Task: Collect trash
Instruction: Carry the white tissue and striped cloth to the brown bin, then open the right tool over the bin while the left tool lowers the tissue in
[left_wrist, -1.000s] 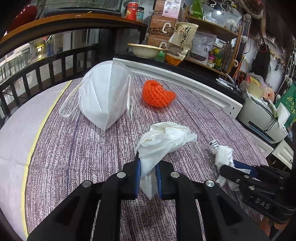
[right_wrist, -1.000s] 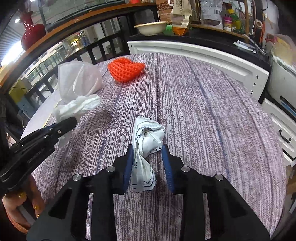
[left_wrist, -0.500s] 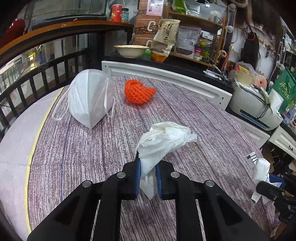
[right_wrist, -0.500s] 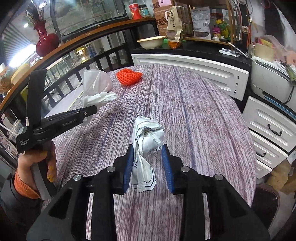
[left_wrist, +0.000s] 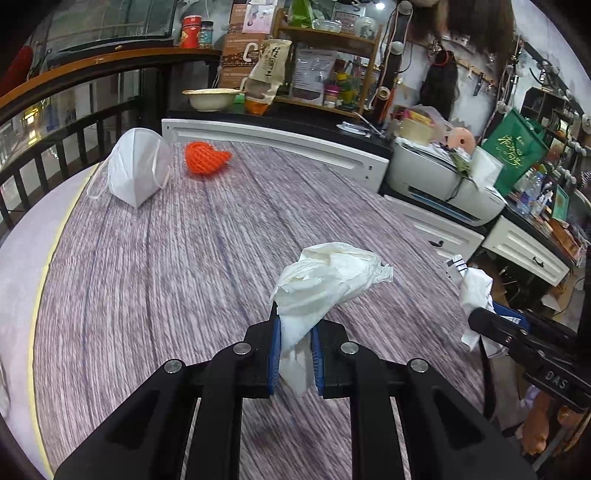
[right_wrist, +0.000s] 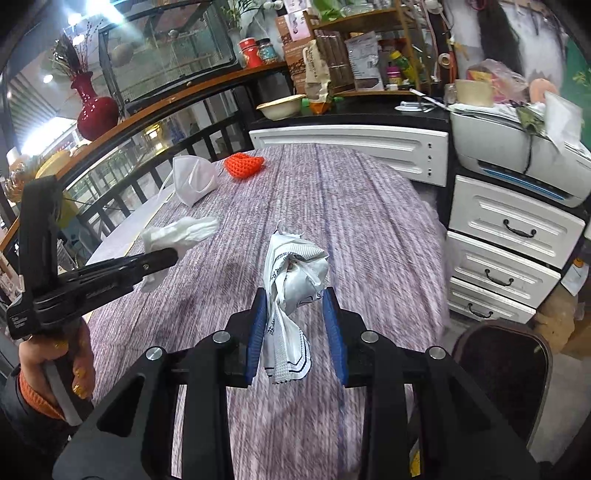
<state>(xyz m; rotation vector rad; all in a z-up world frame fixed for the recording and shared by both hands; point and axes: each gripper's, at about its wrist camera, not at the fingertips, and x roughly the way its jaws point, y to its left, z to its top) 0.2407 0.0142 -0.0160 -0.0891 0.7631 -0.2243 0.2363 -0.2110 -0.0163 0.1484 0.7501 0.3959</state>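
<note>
A glossy red vase (right_wrist: 92, 110) is seen on the wooden rail; a grey printer (left_wrist: 443, 184) is set on white drawers (right_wrist: 509, 240).

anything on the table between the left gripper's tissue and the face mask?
Nothing: in the left wrist view, bare tablecloth separates the held tissue from the face mask.

Both wrist views look down close over the table (left_wrist: 147, 258), sharing the white mask (left_wrist: 138, 170) and cabinets beyond.
</note>
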